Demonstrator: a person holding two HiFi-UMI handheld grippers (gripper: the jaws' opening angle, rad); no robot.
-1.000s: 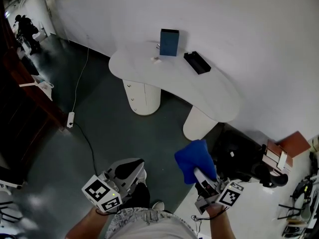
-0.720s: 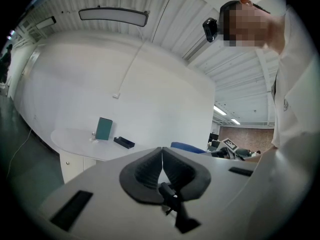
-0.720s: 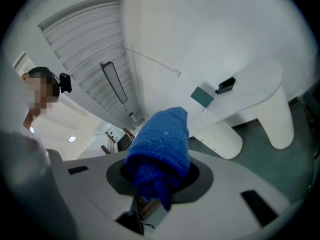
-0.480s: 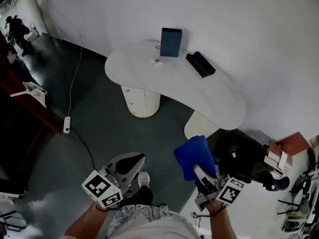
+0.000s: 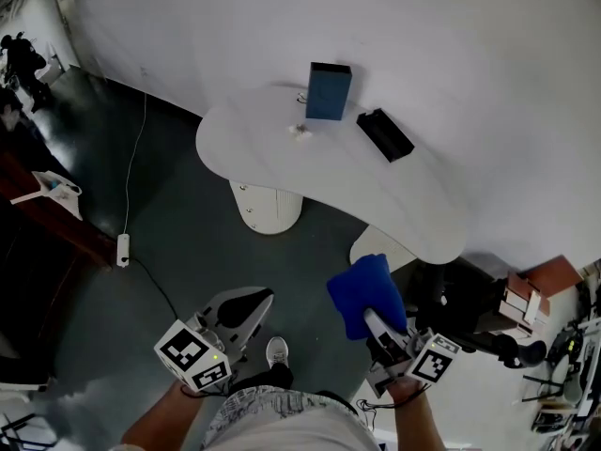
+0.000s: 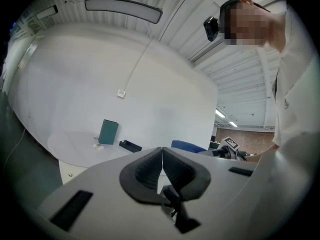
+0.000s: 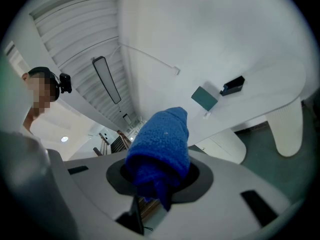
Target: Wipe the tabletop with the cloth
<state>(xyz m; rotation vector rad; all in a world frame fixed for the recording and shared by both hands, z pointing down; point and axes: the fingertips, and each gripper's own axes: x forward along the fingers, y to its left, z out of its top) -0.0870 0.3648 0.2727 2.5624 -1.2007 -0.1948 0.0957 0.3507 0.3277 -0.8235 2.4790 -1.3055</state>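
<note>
Dark floor (image 5: 188, 205) under a white wall (image 5: 470, 45). At 12 o'clock, a curved white table (image 5: 272, 153) on two round legs, well apart from both grippers. At 7 o'clock, left gripper (image 6: 161, 159), jaws pressed together on nothing. At 5 o'clock, right gripper (image 5: 377, 330), clamped on a blue cloth (image 5: 368, 294) bunched up past the jaws, over the floor, off the table. On the table: a teal box (image 5: 328, 90) upright at the far edge, a black tray (image 5: 385, 134) at its 4 o'clock, a small white bit (image 5: 300, 131) at its 7 o'clock.
</note>
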